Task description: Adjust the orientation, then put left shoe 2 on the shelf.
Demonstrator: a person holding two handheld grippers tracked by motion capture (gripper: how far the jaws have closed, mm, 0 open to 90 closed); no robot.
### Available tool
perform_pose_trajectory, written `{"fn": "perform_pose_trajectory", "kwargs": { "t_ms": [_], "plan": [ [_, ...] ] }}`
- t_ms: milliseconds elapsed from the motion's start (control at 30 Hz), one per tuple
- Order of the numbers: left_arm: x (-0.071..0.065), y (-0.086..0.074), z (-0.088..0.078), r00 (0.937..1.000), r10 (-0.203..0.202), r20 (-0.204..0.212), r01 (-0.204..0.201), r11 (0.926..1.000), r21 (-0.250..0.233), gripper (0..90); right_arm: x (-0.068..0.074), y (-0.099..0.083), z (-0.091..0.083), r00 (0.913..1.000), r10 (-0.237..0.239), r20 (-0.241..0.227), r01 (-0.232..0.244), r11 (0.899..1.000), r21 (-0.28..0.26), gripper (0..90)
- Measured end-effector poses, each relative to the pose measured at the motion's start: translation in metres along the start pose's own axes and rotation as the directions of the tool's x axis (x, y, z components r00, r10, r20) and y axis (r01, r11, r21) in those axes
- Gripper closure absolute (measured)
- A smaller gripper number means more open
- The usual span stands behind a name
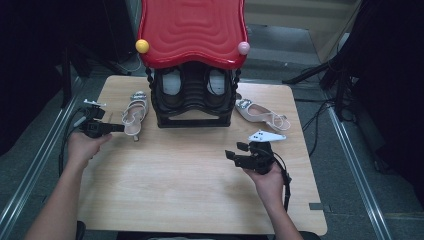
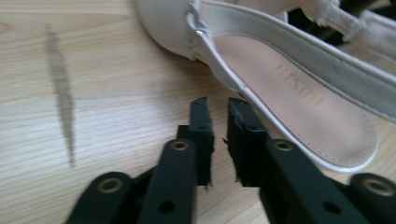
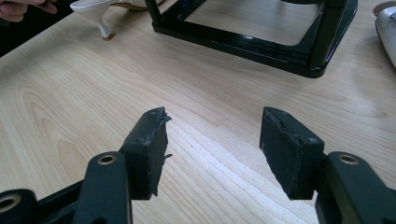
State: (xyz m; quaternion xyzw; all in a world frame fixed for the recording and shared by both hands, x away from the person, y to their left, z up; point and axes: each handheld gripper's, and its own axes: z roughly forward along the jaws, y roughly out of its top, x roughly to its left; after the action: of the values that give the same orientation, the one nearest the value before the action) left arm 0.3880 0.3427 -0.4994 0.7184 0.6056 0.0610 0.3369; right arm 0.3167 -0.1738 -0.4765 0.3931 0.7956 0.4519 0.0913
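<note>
A pale slingback shoe (image 1: 135, 114) lies on the wooden table (image 1: 175, 190) left of a black shoe rack (image 1: 195, 100). Its mate (image 1: 261, 114) lies to the right of the rack. My left gripper (image 1: 120, 128) sits beside the left shoe's heel end. In the left gripper view its jaws (image 2: 218, 105) stand a narrow gap apart with nothing between them, and the shoe (image 2: 299, 93) lies just ahead and to the right. My right gripper (image 1: 232, 150) hovers over the table's middle right, jaws (image 3: 212, 116) wide open and holding nothing, pointing at the rack's base (image 3: 261, 44).
The rack carries a glossy red wavy top (image 1: 192, 30) with a yellow knob (image 1: 142, 46) and a pink knob (image 1: 243, 48). Dark shoes sit on its shelf. Bare wood stretches between the two grippers and toward the table's near edge.
</note>
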Motion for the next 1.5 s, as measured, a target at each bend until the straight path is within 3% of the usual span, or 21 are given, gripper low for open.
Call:
{"fn": "perform_pose_trajectory", "kwargs": {
  "t_ms": [167,300,400,833,1033,1133,1300,1400,1500],
  "plan": [
    [0.002,0.006,-0.010,0.9994,-0.025,-0.023,0.024,0.9995,-0.022,60.8,0.001,0.000,0.001,1.0000,-0.004,0.000,0.004,1.000,0.006,42.6],
    [0.001,0.009,-0.015,0.9996,-0.024,-0.015,0.024,0.9996,-0.014,57.2,0.001,0.000,0.002,0.9999,-0.012,0.001,0.012,1.000,0.007,42.5],
    [0.002,0.012,-0.018,0.9985,-0.044,-0.032,0.043,0.9988,-0.021,53.6,0.001,0.000,0.002,0.9999,-0.011,0.002,0.011,1.000,0.008,42.5],
    [-0.001,0.027,-0.021,0.9987,-0.042,-0.029,0.042,0.9991,0.006,51.8,0.002,-0.001,0.004,0.9999,-0.011,0.002,0.011,1.000,0.017,42.4],
    [-0.002,0.041,-0.025,0.9990,-0.039,-0.021,0.040,0.9988,0.028,51.4,0.002,0.000,0.004,0.9999,-0.015,0.002,0.015,1.000,0.017,42.4],
    [-0.005,0.048,-0.025,0.9991,-0.021,-0.036,0.022,0.9991,0.036,50.6,0.002,0.000,0.003,0.9999,-0.014,0.004,0.014,1.000,0.017,42.4],
    [-0.010,0.057,-0.020,0.9987,-0.027,-0.044,0.029,0.9987,0.041,50.9,0.002,-0.001,0.004,0.9999,-0.013,0.004,0.013,1.000,0.018,42.4],
    [-0.011,0.062,-0.016,0.9982,0.000,-0.060,0.005,0.9976,0.069,50.7,0.002,-0.001,0.004,0.9999,-0.014,0.005,0.014,1.000,0.018,42.4],
    [-0.011,0.064,-0.010,0.9981,-0.025,-0.055,0.029,0.9977,0.061,50.6,0.002,-0.001,0.004,0.9999,-0.013,0.006,0.013,1.000,0.019,42.4]
  ]
}}
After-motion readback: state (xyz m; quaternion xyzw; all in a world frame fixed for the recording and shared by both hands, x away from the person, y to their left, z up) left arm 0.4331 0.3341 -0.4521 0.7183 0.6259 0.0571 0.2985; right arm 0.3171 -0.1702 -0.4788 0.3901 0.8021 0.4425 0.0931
